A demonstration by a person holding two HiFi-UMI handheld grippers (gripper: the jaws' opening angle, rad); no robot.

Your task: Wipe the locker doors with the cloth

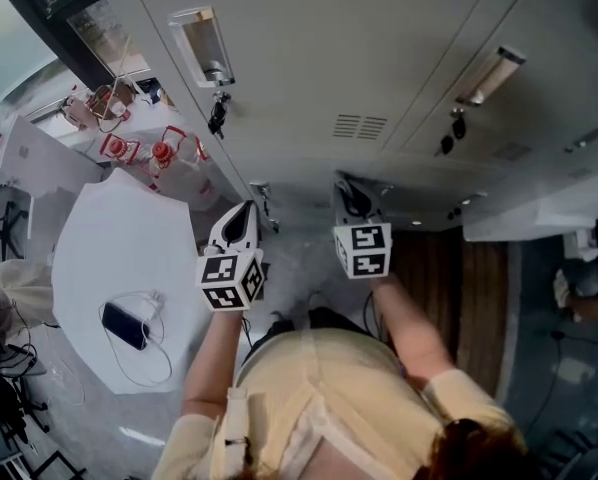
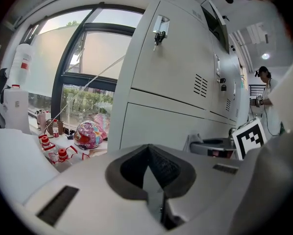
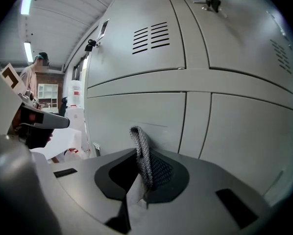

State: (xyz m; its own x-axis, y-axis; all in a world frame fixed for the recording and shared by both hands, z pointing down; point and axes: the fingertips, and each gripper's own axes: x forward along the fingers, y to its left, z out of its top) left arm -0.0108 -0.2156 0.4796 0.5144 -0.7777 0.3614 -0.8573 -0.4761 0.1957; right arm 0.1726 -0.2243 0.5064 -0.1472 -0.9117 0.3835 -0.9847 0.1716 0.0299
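Two hand-held tongs are raised before a bank of pale grey locker doors (image 1: 379, 58), seen from above our own head and shoulders. The right tongs (image 3: 140, 177) are clenched on the cloth (image 3: 142, 153). A narrow fold of grey woven fabric stands up between the tips, and only that fold shows. The left tongs (image 2: 147, 169) are pressed together with nothing between them. They point towards the end of the lockers, beside a window.

We judge the cloth to be light, soft and limp, a thing that bunches and folds rather than keeps a shape. It is not fragile, but so thin a pinch could slip out when dragged across painted metal. The better hold, we think, is deep on a bunched fold, leaving a pad of fabric standing ahead of the tips to meet the door.

From the right gripper view, the cloth points at a lower locker door (image 3: 136, 116). It is near the door, and we cannot tell whether it touches. In the head view the two tongs sit side by side and apart, the left ones next to a white worktop (image 1: 99, 258).
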